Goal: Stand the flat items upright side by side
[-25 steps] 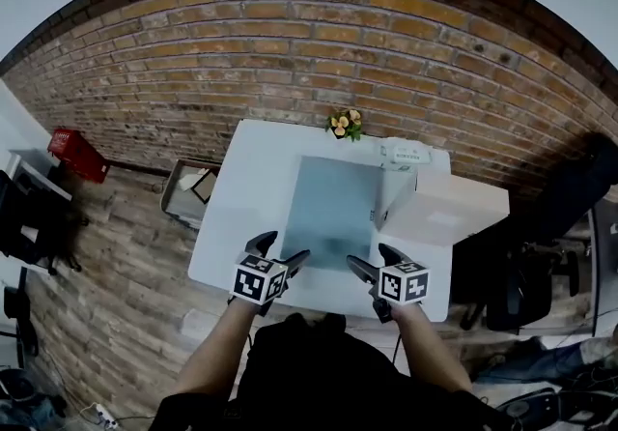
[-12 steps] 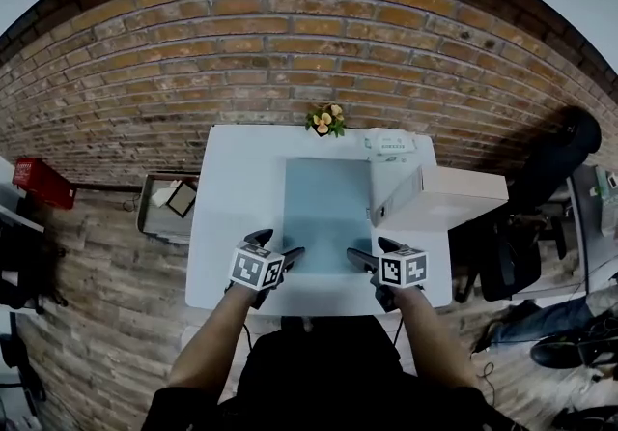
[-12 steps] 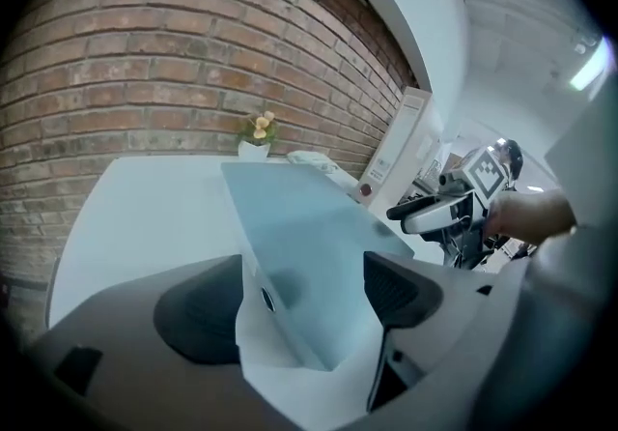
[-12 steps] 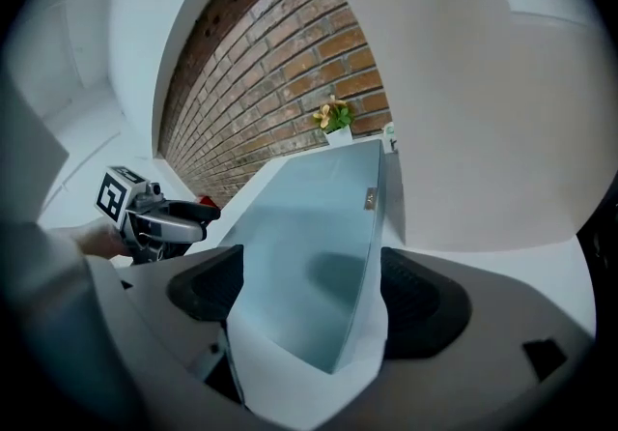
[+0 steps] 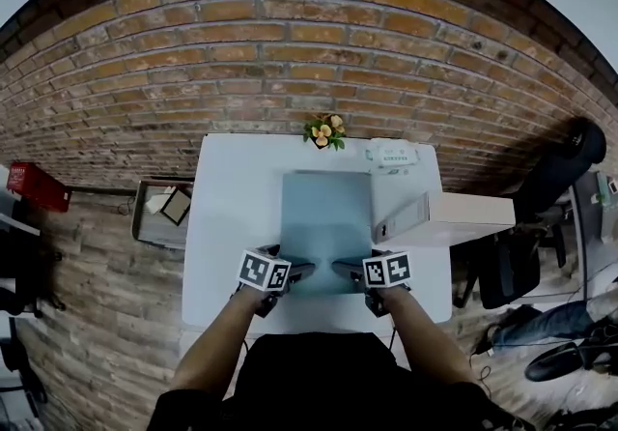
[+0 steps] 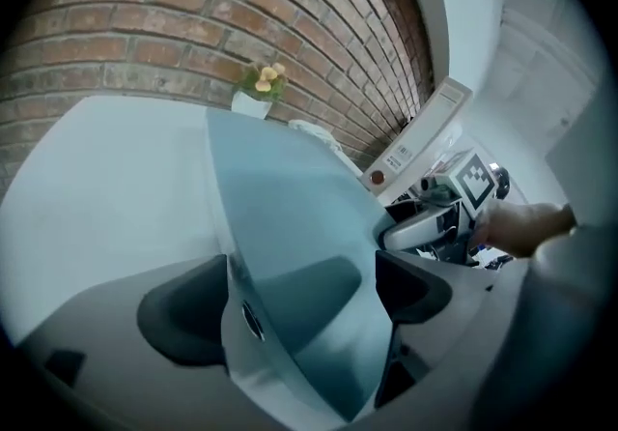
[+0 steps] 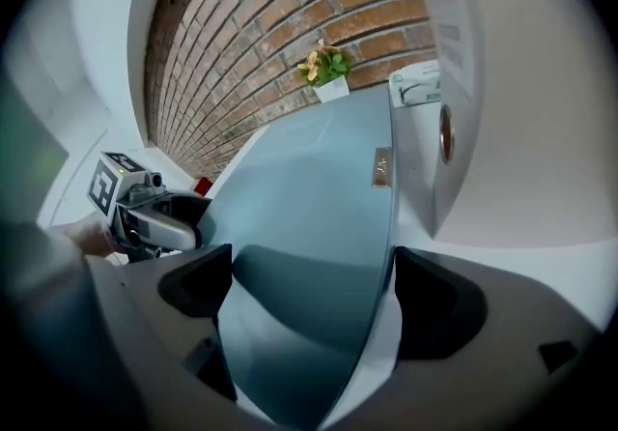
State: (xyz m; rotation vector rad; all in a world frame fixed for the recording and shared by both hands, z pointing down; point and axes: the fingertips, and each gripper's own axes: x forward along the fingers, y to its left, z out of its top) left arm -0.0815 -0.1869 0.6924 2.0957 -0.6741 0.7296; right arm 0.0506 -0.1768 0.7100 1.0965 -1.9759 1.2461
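At six o'clock on the white desk (image 5: 232, 216), my left gripper (image 5: 297, 272) and right gripper (image 5: 346, 271), whose jaws have just been opening, stand spread around the near edge of the flat blue-grey folder (image 5: 326, 216). I would close both evenly, then tip it upright.

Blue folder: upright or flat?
Flat: the folder lies on the table, its whole broad face showing from above.
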